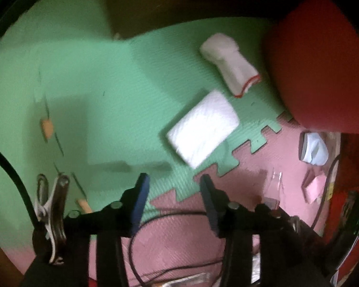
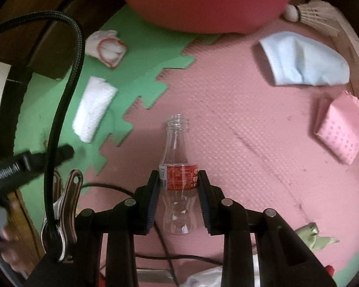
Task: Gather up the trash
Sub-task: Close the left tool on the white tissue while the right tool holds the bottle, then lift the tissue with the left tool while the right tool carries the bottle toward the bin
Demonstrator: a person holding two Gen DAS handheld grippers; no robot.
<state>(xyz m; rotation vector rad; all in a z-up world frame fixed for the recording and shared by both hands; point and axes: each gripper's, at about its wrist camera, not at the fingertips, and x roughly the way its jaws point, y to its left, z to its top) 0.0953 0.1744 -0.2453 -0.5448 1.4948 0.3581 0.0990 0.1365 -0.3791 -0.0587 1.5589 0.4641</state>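
Note:
A clear plastic bottle (image 2: 178, 143) with a red label and no cap lies on the pink mat (image 2: 239, 124), neck pointing away. My right gripper (image 2: 178, 174) is shut on it, pads pressing both sides of the label. My left gripper (image 1: 174, 178) stands open with nothing between its fingers, over the seam of the green mat (image 1: 95, 83) and the pink one. Just ahead of it lies a folded white paper towel (image 1: 202, 129), with a white crumpled cup with a red rim (image 1: 229, 62) beyond. A blue face mask (image 2: 304, 59) and pink folded paper (image 2: 339, 129) lie to the right.
A big red rounded object (image 2: 203, 0) fills the far side. A shuttlecock (image 2: 311, 14) sits at the far right and green crumpled paper (image 2: 313, 236) at the near right. Dark wooden furniture (image 1: 179, 4) borders the green mat. Black cables (image 2: 59, 119) hang on the left.

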